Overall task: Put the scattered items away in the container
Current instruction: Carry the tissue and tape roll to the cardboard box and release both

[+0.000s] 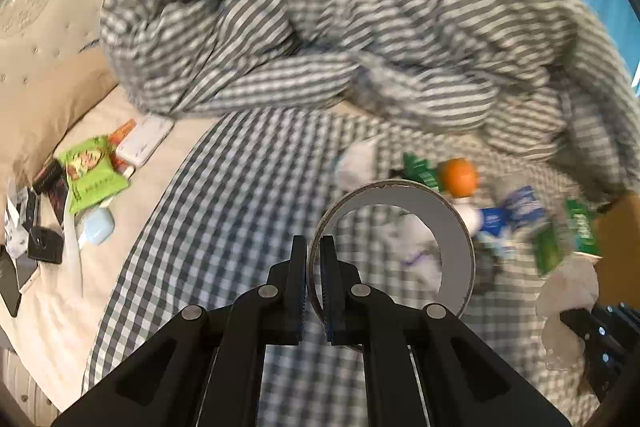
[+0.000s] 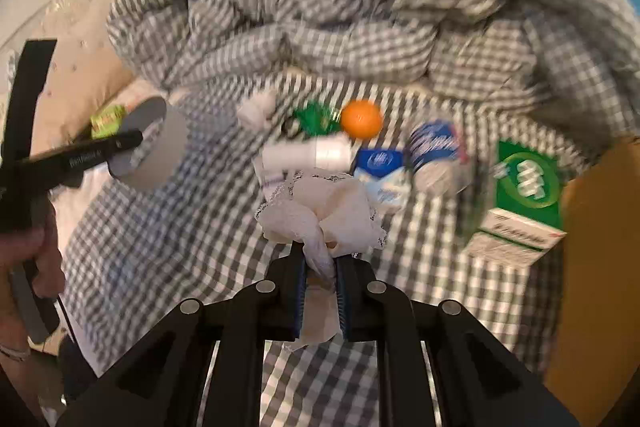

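Note:
My left gripper (image 1: 314,247) is shut on the wall of a grey tape roll (image 1: 456,239), held above the checked bedsheet; the roll also shows in the right wrist view (image 2: 160,147). My right gripper (image 2: 320,255) is shut on a crumpled white lace cloth (image 2: 320,215). Scattered on the sheet beyond lie an orange ball (image 2: 361,119), a white tube (image 2: 308,155), blue-and-white packets (image 2: 432,147) and a green-and-white box (image 2: 520,199). A brown cardboard box (image 2: 600,267) stands at the right edge.
A rumpled striped duvet (image 1: 360,27) fills the far side of the bed. At the left, on the beige sheet, lie a green snack packet (image 1: 90,175), a white case (image 1: 144,143), a pale blue case (image 1: 96,227) and dark gadgets (image 1: 44,247).

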The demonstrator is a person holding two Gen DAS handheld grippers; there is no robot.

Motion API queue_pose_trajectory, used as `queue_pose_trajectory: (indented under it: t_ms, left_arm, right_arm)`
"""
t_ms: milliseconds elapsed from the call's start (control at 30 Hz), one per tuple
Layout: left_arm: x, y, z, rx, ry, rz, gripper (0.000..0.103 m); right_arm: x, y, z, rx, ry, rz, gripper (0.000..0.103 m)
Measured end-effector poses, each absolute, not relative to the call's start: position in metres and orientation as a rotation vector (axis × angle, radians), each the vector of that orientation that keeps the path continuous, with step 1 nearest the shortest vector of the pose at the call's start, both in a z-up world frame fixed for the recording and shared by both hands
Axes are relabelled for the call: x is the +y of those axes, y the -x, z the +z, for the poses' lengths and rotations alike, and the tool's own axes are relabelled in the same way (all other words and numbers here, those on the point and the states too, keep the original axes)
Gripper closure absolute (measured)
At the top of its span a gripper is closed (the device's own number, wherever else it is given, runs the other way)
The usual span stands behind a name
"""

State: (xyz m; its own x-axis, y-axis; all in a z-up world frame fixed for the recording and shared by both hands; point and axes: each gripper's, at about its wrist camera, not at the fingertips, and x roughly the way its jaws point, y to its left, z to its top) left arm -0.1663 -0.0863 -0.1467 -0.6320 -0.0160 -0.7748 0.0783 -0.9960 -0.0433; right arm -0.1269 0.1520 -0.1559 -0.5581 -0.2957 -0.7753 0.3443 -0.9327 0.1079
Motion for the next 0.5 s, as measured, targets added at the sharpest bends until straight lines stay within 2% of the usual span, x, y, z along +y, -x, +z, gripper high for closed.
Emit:
queue_pose_trajectory:
  t_ms: [267,500]
  left_arm:
    - [-0.014,0.115,-0.063,0.086,-1.184,-2.996,0.097]
    - [0.062,0.081,-0.016,0.046,-1.135,-3.15,0.097]
  right_arm:
    - [0.215,0.073,-0.07,0.023,-1.029,-2.662,0.091]
    - [0.288,0.033,-0.03,0.007,-1.004,-2.819,0.091]
